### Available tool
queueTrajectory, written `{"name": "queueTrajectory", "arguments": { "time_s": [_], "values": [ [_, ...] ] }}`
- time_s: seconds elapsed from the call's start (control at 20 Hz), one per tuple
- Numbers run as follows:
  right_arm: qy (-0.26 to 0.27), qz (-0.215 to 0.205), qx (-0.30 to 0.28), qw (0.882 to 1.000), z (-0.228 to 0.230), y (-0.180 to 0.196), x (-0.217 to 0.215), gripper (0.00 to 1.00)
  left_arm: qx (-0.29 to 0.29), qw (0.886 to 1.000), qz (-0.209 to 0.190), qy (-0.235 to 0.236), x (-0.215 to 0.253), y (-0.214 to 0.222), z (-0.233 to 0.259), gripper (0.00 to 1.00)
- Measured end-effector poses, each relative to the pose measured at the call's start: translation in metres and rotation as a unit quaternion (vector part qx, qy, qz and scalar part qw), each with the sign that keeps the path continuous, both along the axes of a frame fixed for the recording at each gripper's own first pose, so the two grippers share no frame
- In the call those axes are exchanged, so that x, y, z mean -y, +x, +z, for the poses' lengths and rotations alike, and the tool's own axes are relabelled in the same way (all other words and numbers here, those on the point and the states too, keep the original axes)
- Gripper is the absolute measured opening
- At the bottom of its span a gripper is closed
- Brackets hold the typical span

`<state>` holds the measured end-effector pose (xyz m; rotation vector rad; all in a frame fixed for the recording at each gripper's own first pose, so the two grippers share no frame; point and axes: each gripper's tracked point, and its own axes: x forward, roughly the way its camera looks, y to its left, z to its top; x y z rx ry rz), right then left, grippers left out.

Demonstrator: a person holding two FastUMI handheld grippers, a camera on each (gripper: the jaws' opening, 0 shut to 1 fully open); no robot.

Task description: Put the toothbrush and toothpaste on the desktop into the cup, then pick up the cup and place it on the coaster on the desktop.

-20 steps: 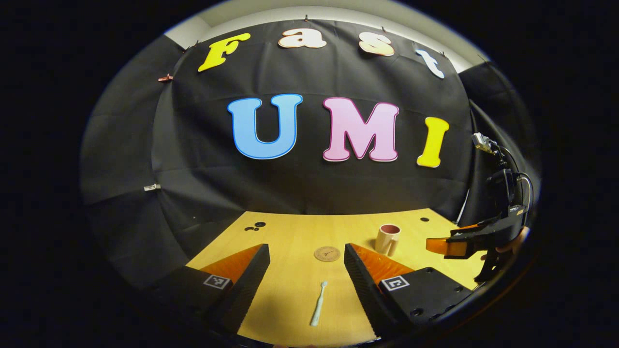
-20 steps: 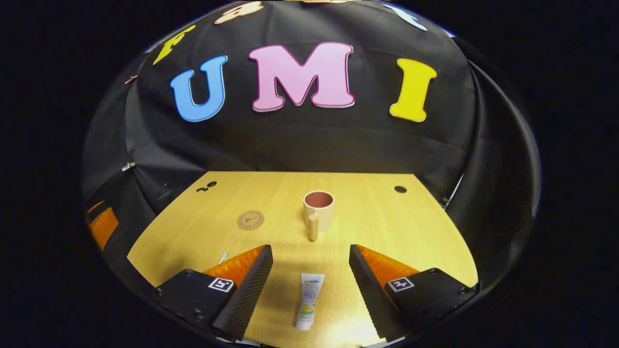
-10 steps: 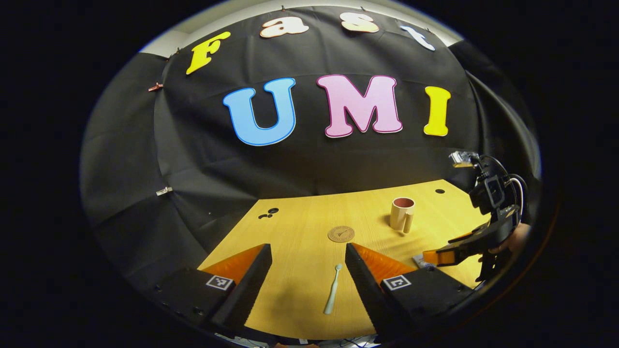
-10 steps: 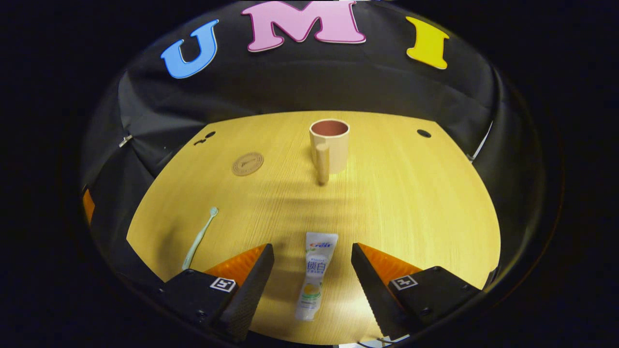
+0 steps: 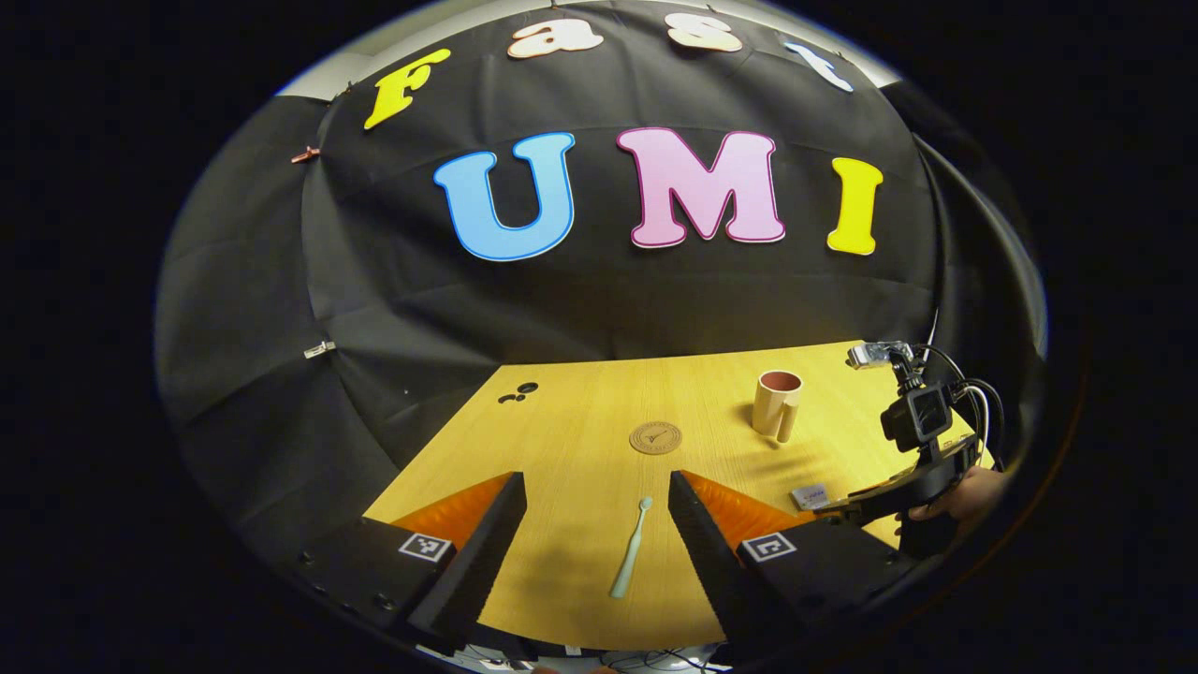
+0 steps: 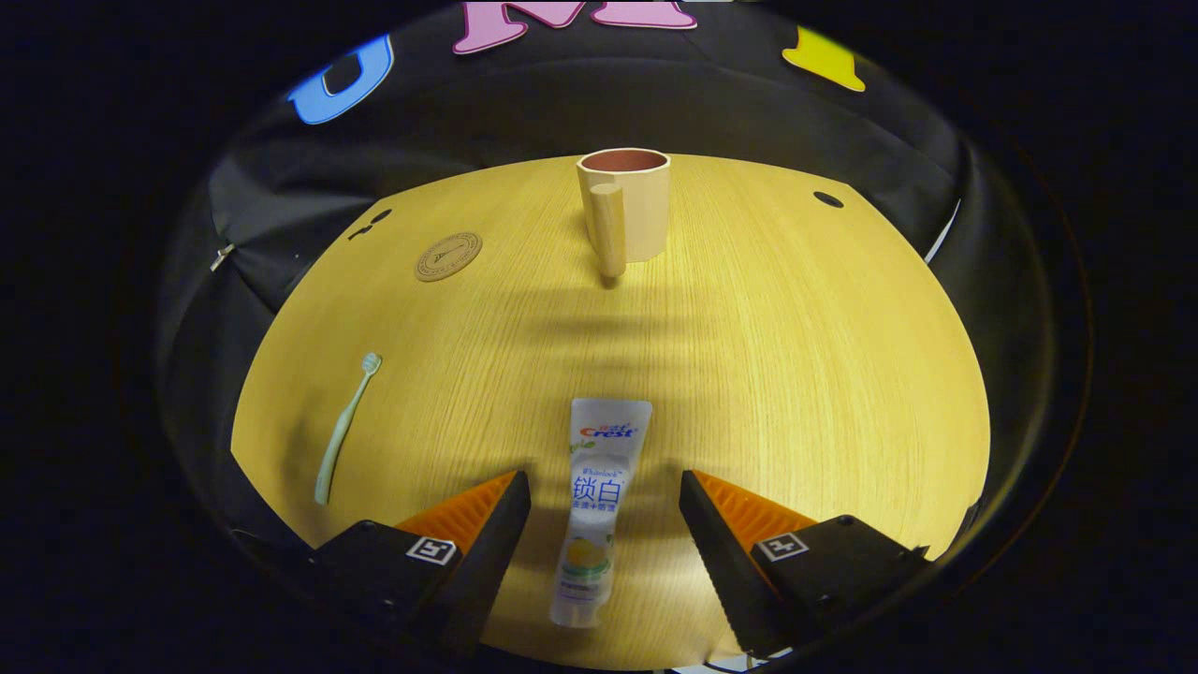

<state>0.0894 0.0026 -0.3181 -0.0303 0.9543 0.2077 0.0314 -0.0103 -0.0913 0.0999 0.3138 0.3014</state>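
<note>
A pale green toothbrush (image 5: 632, 558) lies on the wooden desktop (image 5: 580, 440) between the open fingers of my left gripper (image 5: 596, 489), untouched; it also lies at the left in the right gripper view (image 6: 345, 427). A white toothpaste tube (image 6: 594, 510) lies flat between the spread fingers of my right gripper (image 6: 604, 491), cap end toward the camera, with neither finger on it. The beige cup (image 6: 625, 211) with a reddish inside stands upright farther back, handle toward the camera. A round brown coaster (image 6: 448, 256) lies left of the cup. The left gripper view shows the cup (image 5: 776, 405), coaster (image 5: 655, 437) and the tube's end (image 5: 810, 496).
A hand (image 5: 955, 494) holds the other gripper (image 5: 903, 468) low over the desk at the right of the left gripper view. Small dark holes (image 6: 827, 199) mark the desktop near its back corners. Black cloth walls close in the desk behind and on both sides.
My right gripper has dropped and tilted down over the toothpaste, so the tube now lies between its fingers. The left gripper shifted slightly, with the toothbrush still lying between its fingers.
</note>
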Motion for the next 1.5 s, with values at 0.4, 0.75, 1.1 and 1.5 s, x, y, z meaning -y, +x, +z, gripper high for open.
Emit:
{"name": "queueTrajectory", "arguments": {
  "time_s": [0.4, 0.75, 1.1, 1.5],
  "values": [
    [-0.025, -0.006, -0.015, 1.000, -0.017, -0.008, 0.001, 0.94, 0.002, 1.000, -0.004, -0.005, -0.006, -0.004, -0.002, 0.97],
    [-0.055, -0.024, -0.057, 0.997, -0.022, -0.011, 0.004, 0.43, 0.004, 1.000, 0.000, -0.022, -0.018, -0.006, -0.012, 0.97],
    [-0.031, -0.013, -0.077, 0.996, -0.020, -0.011, 0.004, 0.29, -0.003, 0.999, 0.024, -0.047, -0.044, -0.011, -0.026, 0.97],
    [0.007, -0.014, -0.062, 0.998, 0.003, -0.015, 0.015, 0.21, -0.033, 0.998, -0.002, -0.063, -0.059, 0.007, -0.057, 0.97]
  ]
}}
